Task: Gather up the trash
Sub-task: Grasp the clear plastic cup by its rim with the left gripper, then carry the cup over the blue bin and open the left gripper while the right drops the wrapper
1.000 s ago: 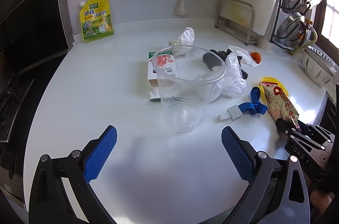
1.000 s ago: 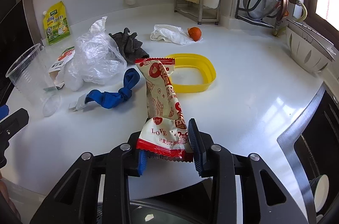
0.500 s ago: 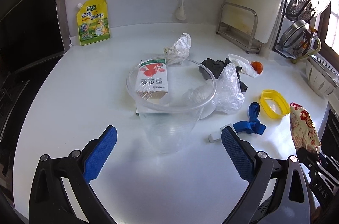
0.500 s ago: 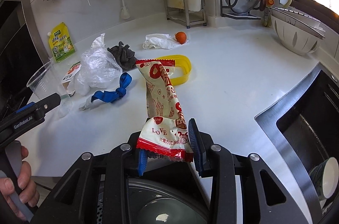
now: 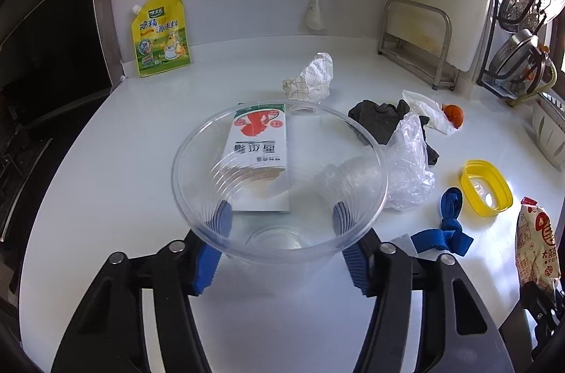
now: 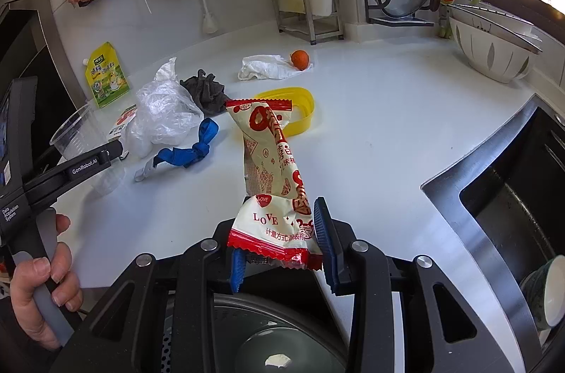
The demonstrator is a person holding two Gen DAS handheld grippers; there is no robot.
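Jaws of left gripper (image 5: 280, 214) closed around clear cup (image 5: 279, 175) near front edge of surface (image 5: 106, 196); right gripper (image 6: 279, 249) pinching snack wrapper (image 6: 273, 168). Squeeze lightly, keep cup upright.

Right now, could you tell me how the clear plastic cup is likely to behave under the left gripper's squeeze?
The clear plastic cup looks thin-walled, so it probably flexes or crumples. Empty, it is likely very light. The left gripper pads bracket its lower wall, so its smooth taper might slip.
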